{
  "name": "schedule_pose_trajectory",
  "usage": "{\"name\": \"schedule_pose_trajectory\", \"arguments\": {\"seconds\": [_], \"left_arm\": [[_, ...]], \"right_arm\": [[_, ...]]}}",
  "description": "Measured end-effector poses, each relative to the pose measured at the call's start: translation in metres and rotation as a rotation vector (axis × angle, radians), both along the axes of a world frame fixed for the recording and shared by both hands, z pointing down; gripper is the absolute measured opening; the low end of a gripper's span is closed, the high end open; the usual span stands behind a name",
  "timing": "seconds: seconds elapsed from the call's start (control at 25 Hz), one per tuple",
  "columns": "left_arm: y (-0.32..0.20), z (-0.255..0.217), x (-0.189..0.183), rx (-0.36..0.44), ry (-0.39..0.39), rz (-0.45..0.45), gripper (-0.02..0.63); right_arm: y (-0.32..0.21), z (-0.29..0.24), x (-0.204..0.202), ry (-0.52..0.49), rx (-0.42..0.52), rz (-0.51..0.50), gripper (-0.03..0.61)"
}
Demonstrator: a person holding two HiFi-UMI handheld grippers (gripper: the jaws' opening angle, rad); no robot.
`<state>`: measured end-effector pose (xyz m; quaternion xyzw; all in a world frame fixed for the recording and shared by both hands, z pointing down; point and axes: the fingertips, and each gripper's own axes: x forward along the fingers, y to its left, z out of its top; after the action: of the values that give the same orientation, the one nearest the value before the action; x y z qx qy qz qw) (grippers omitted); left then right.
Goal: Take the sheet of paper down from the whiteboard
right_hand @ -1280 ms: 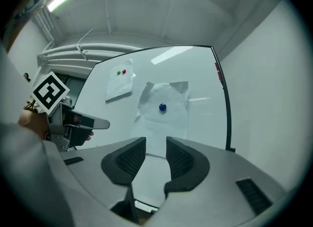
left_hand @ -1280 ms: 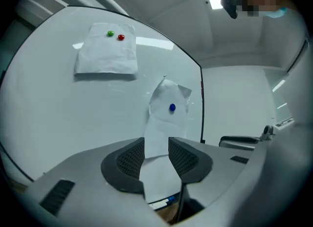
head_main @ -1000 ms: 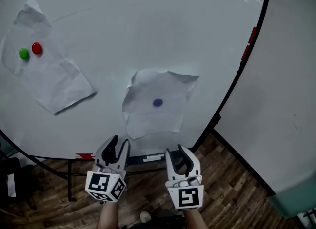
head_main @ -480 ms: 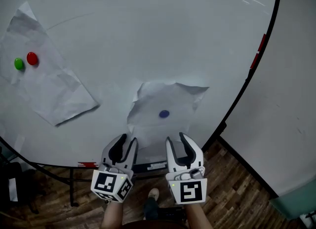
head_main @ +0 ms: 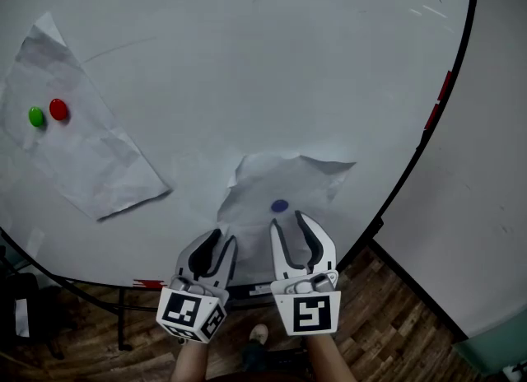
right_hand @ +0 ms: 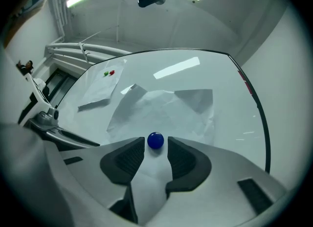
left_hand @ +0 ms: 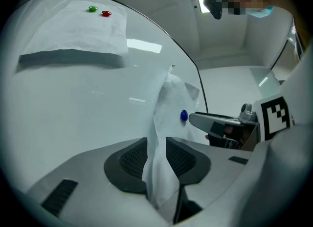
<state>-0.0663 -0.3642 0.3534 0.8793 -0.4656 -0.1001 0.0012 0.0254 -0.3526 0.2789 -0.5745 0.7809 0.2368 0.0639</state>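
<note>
None of the removal is done: the crumpled white sheet of paper [head_main: 309, 179] hangs on the white whiteboard [head_main: 247, 59] under a round blue magnet [right_hand: 155, 140]. My left gripper [left_hand: 156, 147], jaws just narrowing but not yet clamped, straddles the sheet's edge. My right gripper [head_main: 288, 222], jaws just widening, flanks the magnet.

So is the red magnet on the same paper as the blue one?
No, the red magnet sits beside the green magnet on the left sheet; the blue magnet is alone on the crumpled sheet.
</note>
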Motion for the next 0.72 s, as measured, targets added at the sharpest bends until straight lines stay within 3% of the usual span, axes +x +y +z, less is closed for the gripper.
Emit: {"name": "schedule_pose_trajectory", "arguments": {"seconds": [0.32,0.72], "left_arm": [[-0.004,0.002,0.005,-0.004,-0.003,-0.028,0.105],[-0.006,-0.001,0.009,-0.006,-0.013,-0.024,0.048]], "right_arm": [[-0.005,-0.007,-0.007,0.022,0.044,-0.013,0.155],[-0.017,0.002,-0.012,0.167,0.015,0.011,0.155]]}}
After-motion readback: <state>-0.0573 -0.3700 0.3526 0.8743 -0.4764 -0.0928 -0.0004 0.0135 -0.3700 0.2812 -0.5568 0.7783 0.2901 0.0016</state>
